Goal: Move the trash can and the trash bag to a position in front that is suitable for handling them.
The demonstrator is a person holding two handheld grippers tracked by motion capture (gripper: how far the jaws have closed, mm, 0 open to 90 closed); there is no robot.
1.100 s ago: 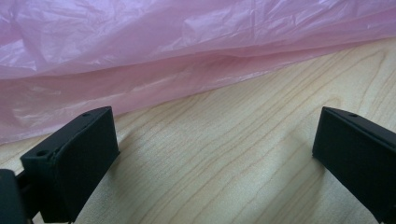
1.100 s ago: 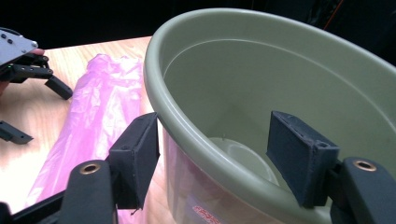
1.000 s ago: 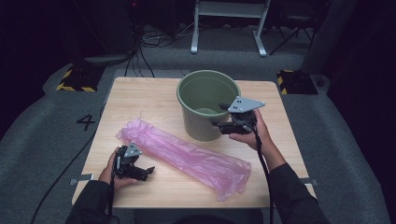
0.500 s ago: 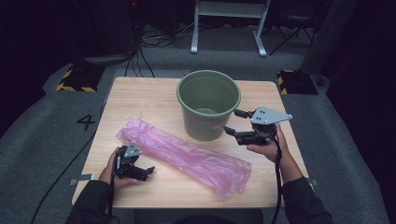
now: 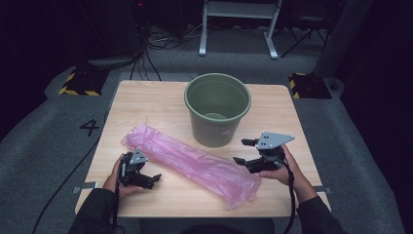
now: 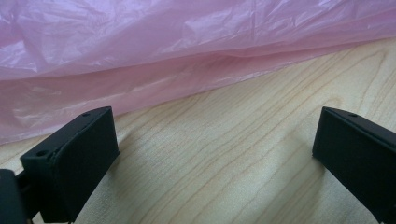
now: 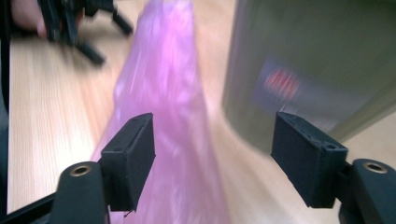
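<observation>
Room: dark, grey carpet round a pale wooden desk (image 5: 146, 105); cables and a white frame stand on the floor at the far side.
Near edge: two dark sleeves come in from the bottom of the high view, each hand on a gripper.
Left gripper (image 5: 151, 179): near-left on the desk, just beside the near edge of the bag; jaws spread wide, nothing between them but bare wood, as its own view shows.
Right gripper (image 5: 246, 152): near-right, by the right end of the bag and just near of the bucket; jaws released and apart, gripping nothing. Own view blurred, looking along the bag with the bucket wall at its right.
Pink plastic bag (image 5: 195, 163): flat and crumpled, lying slantwise from centre-left to near-right across the desk, between the two grippers.
Green bucket (image 5: 217, 109): upright, just beyond the bag at desk centre; a small label on its near wall.
</observation>
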